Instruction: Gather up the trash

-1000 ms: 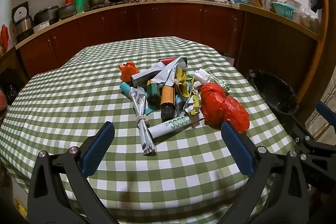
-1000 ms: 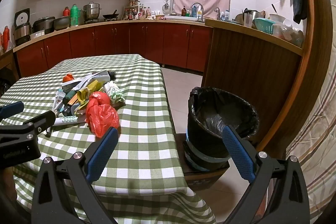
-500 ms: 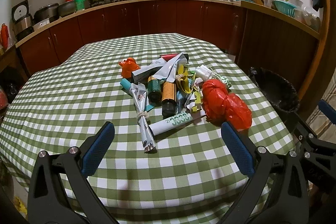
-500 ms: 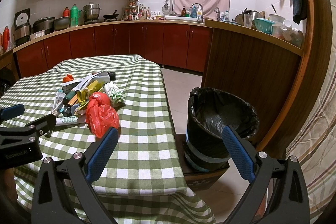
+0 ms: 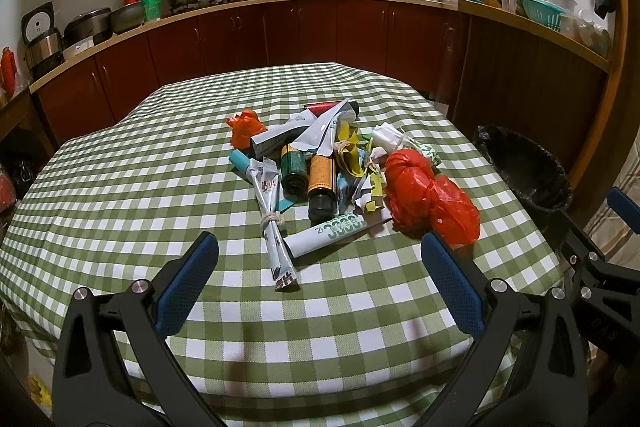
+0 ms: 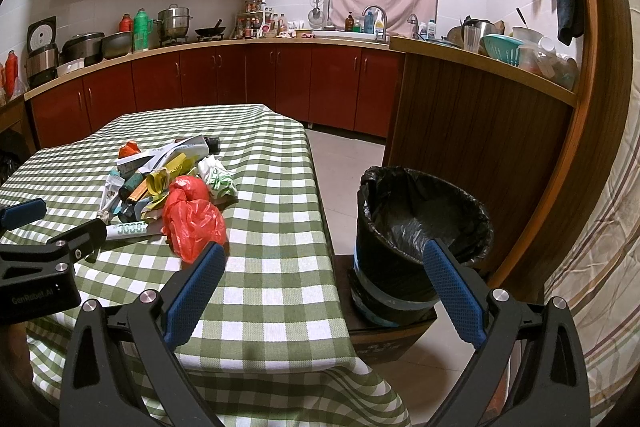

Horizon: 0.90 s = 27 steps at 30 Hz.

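On the left of the left wrist view, bare green-checked tablecloth is stretching toward the counters, with nothing lying on that side. The left gripper is hovering low over the near edge of the table, its 2 blue pads spread wide and gripping nothing.

Moving right, the trash pile is sitting at the middle of the table, all of it untouched as far as I can judge. A small orange wad is lying at its far left edge. A knotted paper twist is pointing toward the gripper, and a white tube with green print is lying just beside it. 2 dark bottles are resting side by side in the heap, among yellow scraps. A crumpled red plastic bag is closing the pile on its right.

Further right, off the table's edge, the black-lined bin is standing on a low stand. Its liner is showing no trash that I can make out, though the bottom is hidden. The right gripper is hanging between the table edge and the bin, its pads also wide apart and holding nothing.

Judging from this, collection is only starting: every piece is waiting on the cloth.
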### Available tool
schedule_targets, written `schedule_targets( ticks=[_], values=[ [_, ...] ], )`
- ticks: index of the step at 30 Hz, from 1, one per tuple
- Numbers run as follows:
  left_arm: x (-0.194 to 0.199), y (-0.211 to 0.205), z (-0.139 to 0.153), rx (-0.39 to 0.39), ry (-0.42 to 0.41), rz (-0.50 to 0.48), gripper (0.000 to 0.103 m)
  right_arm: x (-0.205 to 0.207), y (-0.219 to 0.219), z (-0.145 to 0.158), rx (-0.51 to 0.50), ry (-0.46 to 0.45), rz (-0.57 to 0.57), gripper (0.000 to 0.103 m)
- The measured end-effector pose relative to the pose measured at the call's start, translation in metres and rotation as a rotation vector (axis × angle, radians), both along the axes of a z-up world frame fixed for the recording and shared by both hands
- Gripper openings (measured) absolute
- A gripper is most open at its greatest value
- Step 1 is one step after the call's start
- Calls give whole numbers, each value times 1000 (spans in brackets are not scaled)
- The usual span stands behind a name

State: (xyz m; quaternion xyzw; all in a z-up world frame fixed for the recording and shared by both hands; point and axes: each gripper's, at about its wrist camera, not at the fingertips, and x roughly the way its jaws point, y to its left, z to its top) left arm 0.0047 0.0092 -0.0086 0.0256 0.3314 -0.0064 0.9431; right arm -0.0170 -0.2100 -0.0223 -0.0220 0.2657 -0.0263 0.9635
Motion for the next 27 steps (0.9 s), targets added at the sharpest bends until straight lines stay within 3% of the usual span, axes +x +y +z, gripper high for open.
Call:
schedule_targets(
  ticks=[27],
  values=[
    [-3,-2,3,-2,-1,-4,99,0,0,0,1,-2,-1,96]
  ],
)
